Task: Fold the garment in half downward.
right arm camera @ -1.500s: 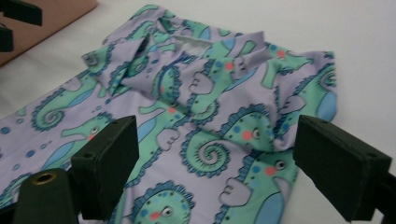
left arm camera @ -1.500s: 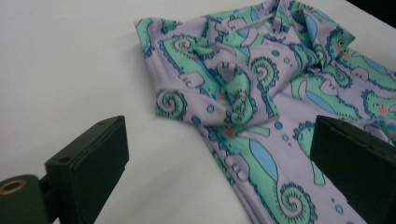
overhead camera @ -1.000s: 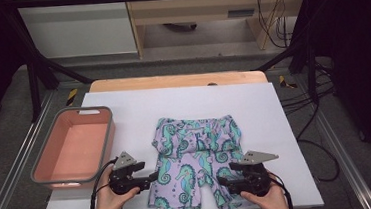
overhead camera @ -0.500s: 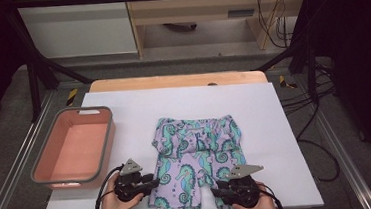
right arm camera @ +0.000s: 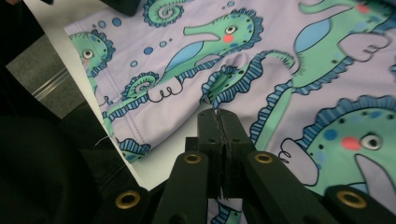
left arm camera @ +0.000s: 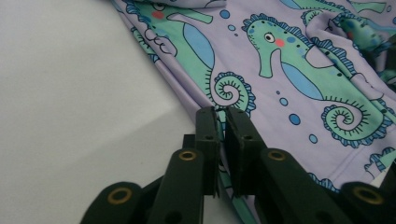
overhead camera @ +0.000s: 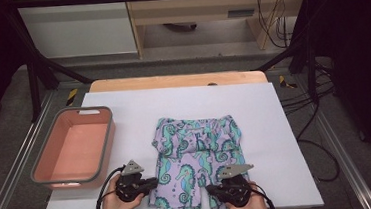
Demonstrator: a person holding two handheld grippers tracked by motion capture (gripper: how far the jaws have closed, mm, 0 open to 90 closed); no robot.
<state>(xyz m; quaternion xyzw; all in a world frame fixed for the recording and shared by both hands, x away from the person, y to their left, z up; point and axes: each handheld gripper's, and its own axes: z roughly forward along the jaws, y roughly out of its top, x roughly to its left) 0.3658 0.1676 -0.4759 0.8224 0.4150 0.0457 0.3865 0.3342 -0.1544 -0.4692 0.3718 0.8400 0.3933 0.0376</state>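
Note:
Lavender shorts printed with green seahorses lie flat on the white table sheet, legs toward the near edge. My left gripper sits at the outer side of the left leg. Its jaws have just been closing and now pinch the edge of the shorts between them. My right gripper is at the hem of the right leg. Its jaws have just closed too, with the cloth puckered at their tips.
A pink tub with a grey rim stands on the left of the table, beside my left hand. The table's near edge runs just below both hands. Cables hang off the right side, and dark frame posts stand at the back corners.
Both grippers have shut onto the shorts' legs. The right hand moved left and toward the near edge; the left hand shifted slightly nearer.

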